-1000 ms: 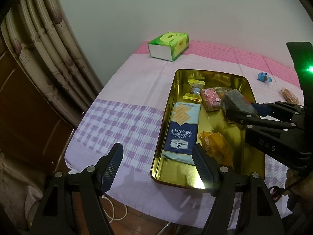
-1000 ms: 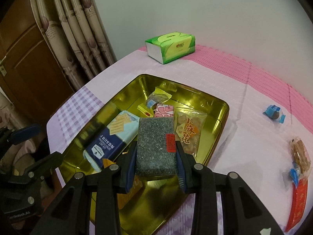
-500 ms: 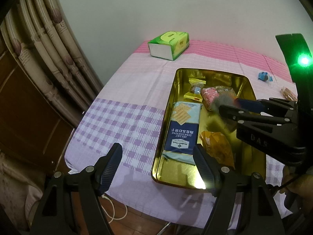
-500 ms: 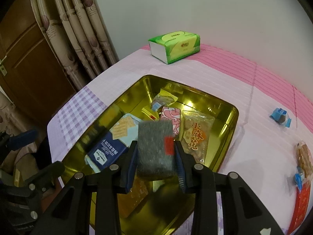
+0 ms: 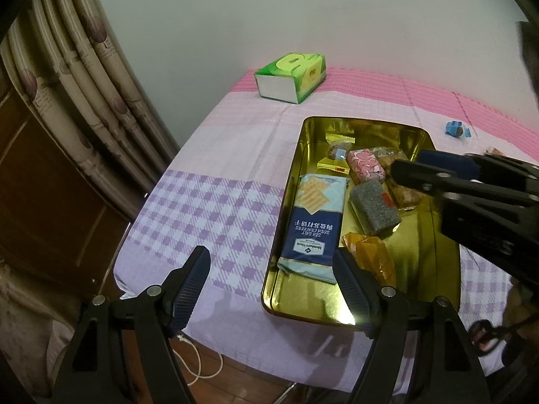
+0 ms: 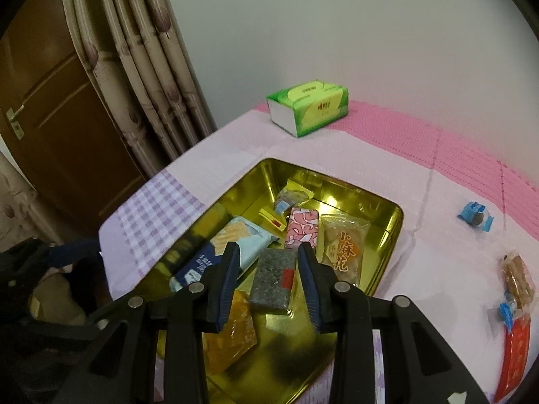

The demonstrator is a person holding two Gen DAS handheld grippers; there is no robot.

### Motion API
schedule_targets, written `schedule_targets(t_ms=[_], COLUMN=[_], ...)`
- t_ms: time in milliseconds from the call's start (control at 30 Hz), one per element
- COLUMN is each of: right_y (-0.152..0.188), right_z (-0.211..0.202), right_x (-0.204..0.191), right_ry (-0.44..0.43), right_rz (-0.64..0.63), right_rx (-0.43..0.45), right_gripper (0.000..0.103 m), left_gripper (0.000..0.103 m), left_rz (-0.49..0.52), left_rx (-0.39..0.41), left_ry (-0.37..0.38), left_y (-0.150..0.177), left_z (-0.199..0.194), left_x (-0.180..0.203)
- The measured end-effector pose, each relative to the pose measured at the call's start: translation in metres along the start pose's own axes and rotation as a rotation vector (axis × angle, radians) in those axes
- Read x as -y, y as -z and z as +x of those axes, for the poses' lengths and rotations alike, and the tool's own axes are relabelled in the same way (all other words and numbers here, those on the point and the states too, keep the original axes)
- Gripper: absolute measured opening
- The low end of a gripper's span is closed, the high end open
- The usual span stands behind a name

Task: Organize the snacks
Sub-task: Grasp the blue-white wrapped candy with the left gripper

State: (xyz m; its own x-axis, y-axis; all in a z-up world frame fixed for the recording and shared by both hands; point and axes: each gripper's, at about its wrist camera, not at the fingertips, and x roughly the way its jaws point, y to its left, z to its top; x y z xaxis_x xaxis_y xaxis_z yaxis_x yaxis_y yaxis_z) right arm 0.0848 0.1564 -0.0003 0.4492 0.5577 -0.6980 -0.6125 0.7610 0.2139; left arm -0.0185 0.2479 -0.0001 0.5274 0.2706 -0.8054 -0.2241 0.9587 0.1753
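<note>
Trouble from here is mostly of my own making. My right claw (image 6: 269, 281) stands apart and grips nothing, its fingers hanging either side of the grey speckled bar (image 6: 274, 279), which lies flat in the gold tin (image 6: 399, 215) between the blue cracker pack (image 6: 220, 249) and the clear pastry packet (image 6: 343, 249). If I draw off low, a finger could catch the bar or the orange wrapper (image 6: 232, 330) beside it and drag them askew, or knock the tin's rim and slide it on the cloth-covered surface (image 6: 434, 245). Snacks left outside, the blue-wrapped candy (image 6: 475, 217) and the packets by the red sachet (image 6: 515, 346), lie well apart from the tin; I judge thin wrappers like these could slip. My left claw (image 5: 273, 281) is wide apart, empty, near the tin's near end.
</note>
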Motion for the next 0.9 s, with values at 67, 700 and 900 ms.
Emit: schedule_targets(t_ms=[67,700,900], right_y=[0.005,0.176,0.219], right_z=[-0.013,-0.16,-0.188], right_x=[0.0,0.151,0.204], right_ry=[-0.007,0.417,0.555], right_rz=[0.0,0.264,0.331], right_rx=[0.027,0.035,0.017], right_gripper=[0.034,0.057,0.062], left_gripper=[0.075,0.076,0.076], left_rz=[0.006,0.167,0.322], left_rx=[0.001,0.114,0.126], left_ry=[-0.004,-0.017,0.183], left_y=[0.0,0.004,-0.02], left_z=[0.0,-0.032,-0.054], left_x=[0.001,0.04,0.091])
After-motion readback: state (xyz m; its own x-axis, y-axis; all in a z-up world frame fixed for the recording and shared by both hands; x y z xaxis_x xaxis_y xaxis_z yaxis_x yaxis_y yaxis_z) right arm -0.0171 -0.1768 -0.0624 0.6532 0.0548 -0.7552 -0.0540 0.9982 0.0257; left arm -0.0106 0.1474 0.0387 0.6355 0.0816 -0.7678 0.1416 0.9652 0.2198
